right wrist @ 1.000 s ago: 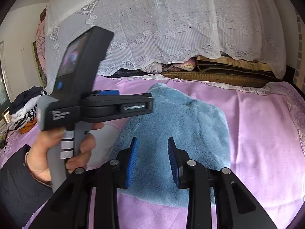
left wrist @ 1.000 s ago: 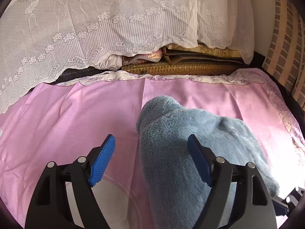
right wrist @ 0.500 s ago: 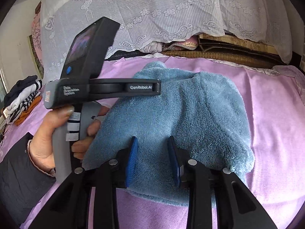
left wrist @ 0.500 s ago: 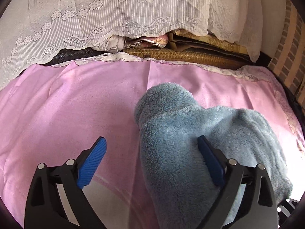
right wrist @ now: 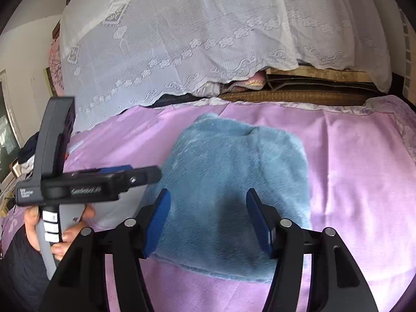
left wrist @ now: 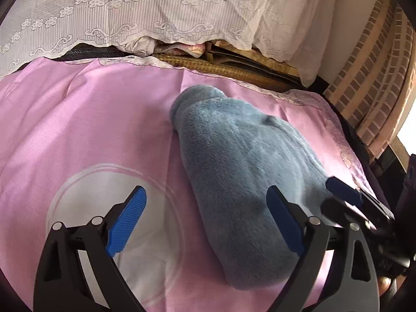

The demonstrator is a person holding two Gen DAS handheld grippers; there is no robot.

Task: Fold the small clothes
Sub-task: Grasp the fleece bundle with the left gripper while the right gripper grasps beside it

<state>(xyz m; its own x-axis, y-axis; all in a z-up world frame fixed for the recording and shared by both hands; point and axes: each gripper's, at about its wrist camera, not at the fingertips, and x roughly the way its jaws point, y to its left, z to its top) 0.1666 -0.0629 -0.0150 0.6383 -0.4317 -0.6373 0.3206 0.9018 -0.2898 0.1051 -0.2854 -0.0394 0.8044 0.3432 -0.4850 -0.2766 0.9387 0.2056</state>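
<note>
A fluffy blue garment (left wrist: 241, 171) lies folded on the pink bedsheet (left wrist: 91, 130). My left gripper (left wrist: 205, 208) is open wide just above the garment's left edge; its right pad (left wrist: 283, 221) is over the fleece and its left pad over the bare sheet. In the right wrist view, my right gripper (right wrist: 208, 210) hovers over the near part of the garment (right wrist: 234, 171). Its jaws are opening, and the fleece lies below and between them with no pad pressing on it. A hand (right wrist: 65, 231) holds the left gripper (right wrist: 145, 175) at the garment's left side.
White lace cloth (right wrist: 208, 39) drapes over stacked bedding and a woven mat (right wrist: 299, 96) at the far edge of the bed. A brick wall (left wrist: 371, 78) stands at the right. Folded clothes (right wrist: 28, 156) lie far left. A pale round print (left wrist: 104, 202) marks the sheet.
The right gripper's jaws have spread apart over the garment. The left gripper opened wider and moved along the garment's left side, dropping lower in the right wrist view.
</note>
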